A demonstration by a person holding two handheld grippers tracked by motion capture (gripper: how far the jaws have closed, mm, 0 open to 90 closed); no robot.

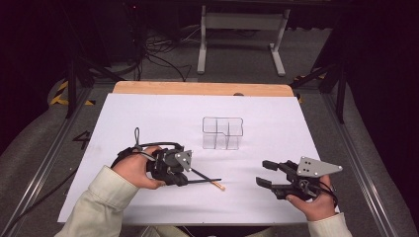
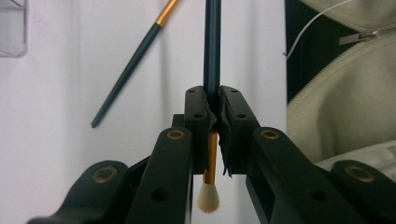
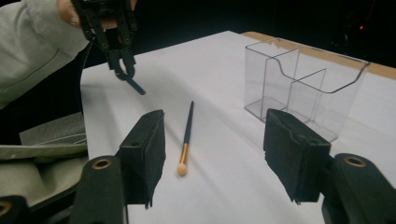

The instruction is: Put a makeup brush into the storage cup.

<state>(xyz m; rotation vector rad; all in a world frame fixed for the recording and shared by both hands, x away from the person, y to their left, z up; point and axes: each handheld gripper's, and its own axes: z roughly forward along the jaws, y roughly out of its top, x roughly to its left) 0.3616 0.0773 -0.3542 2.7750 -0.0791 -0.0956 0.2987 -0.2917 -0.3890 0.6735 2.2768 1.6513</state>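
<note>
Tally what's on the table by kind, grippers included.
Brushes: 2, one clamped in the left gripper at, one loose at
Clear organizers: 1
Grippers: 2, the right gripper open
Total: 5

Left gripper (image 1: 190,174) low over table, jaws clamped tight; right gripper (image 1: 264,173) level, jaws parted, nothing between.

Clamped between two black jaws: a slim dark-teal makeup brush (image 2: 211,56) with gold ferrule and cream tip; beside it on white table covering (image 2: 51,116), a second matching brush (image 2: 132,63).
</note>
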